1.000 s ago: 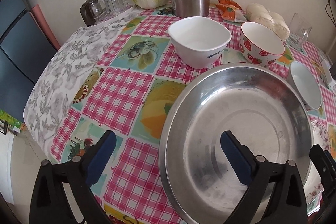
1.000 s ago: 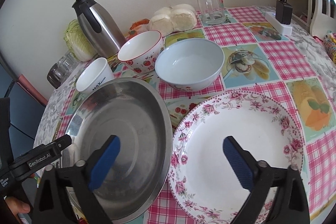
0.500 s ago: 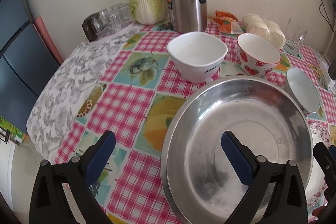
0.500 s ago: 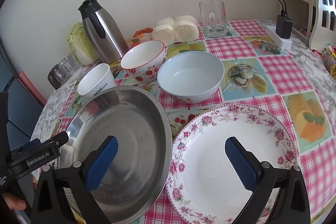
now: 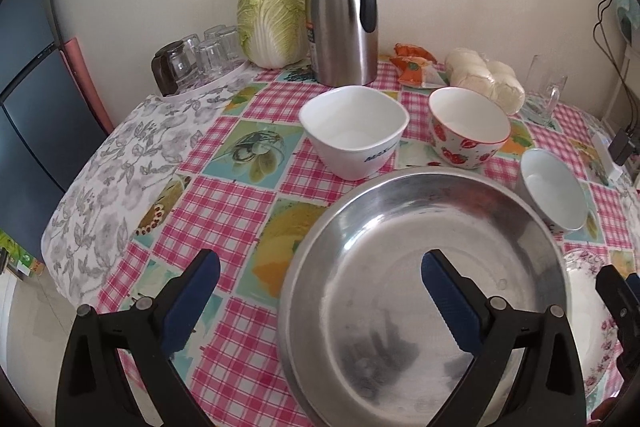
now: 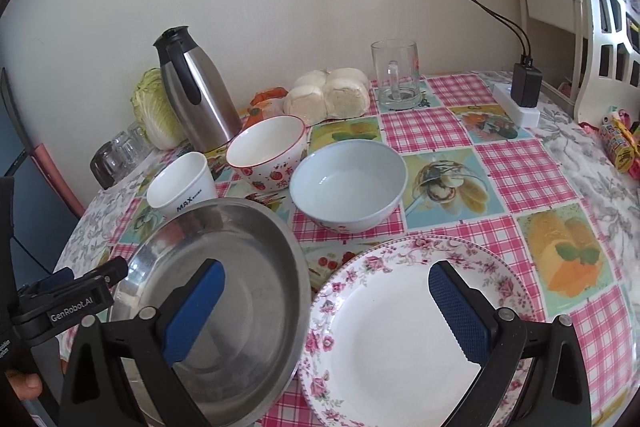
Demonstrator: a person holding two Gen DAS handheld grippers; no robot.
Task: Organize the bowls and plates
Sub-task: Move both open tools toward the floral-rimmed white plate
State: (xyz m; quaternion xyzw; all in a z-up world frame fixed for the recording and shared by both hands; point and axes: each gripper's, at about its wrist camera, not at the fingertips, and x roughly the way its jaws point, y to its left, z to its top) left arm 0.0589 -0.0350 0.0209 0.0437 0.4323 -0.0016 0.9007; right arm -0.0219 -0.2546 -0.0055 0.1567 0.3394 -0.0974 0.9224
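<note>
A wide steel plate (image 5: 424, 267) (image 6: 224, 283) lies at the table's near edge, and a floral china plate (image 6: 404, 331) (image 5: 592, 315) sits right of it, the rims overlapping. Behind them stand a square white bowl (image 5: 354, 131) (image 6: 182, 187), a strawberry bowl (image 5: 468, 127) (image 6: 266, 151) and a pale blue bowl (image 6: 348, 183) (image 5: 554, 195). My left gripper (image 5: 320, 279) hangs open, one finger over the steel plate, the other over the cloth. The right gripper (image 6: 326, 287) is open above both plates and holds nothing.
At the back stand a steel thermos (image 5: 344, 15), a cabbage (image 5: 272, 19), upturned glasses (image 5: 196, 55), buns in a bag (image 6: 328, 97) and a glass mug (image 6: 396, 75). A power strip with a charger (image 6: 524, 95) sits far right. The checked tablecloth (image 5: 224, 211) drops off at left.
Both grippers have pulled back and risen a little, so more of the wall and table back shows. No dish has moved, and both grippers stay open.
</note>
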